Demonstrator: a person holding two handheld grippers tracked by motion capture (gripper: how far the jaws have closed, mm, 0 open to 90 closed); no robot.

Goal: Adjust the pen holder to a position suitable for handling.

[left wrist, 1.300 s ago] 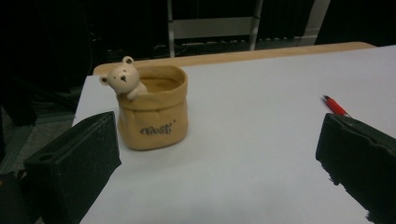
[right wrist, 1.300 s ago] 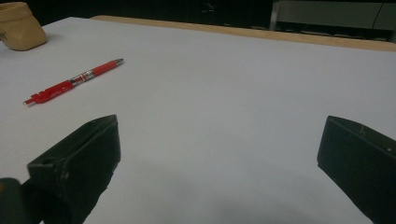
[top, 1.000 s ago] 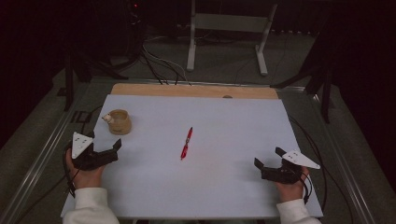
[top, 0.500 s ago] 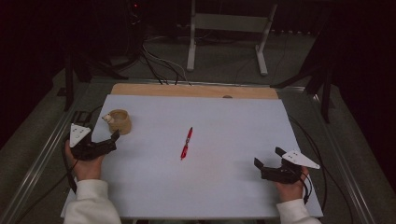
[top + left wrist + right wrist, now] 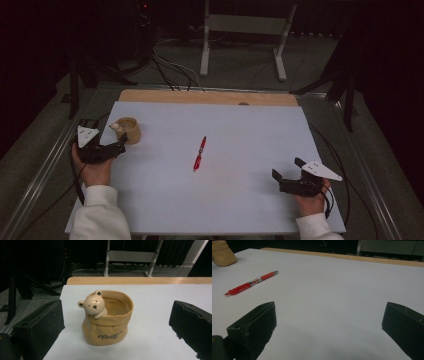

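The left gripper point(image 5: 121, 140) is spread wide and holds nothing; its jaws point at the pot point(image 5: 129, 129), which sits just beyond their tips. From the left gripper view the pot point(image 5: 108, 317) stands upright between the two jaws but farther off, untouched, a small bear on its rim. The pot rests on the white mat point(image 5: 240, 195) near the mat's left edge. A red pen point(image 5: 199, 153) lies flat to the pot's right, well apart from it. The right gripper point(image 5: 289, 173), far right of the pot, is also spread and empty, low over the mat; its own view shows the pen point(image 5: 250, 282) ahead.
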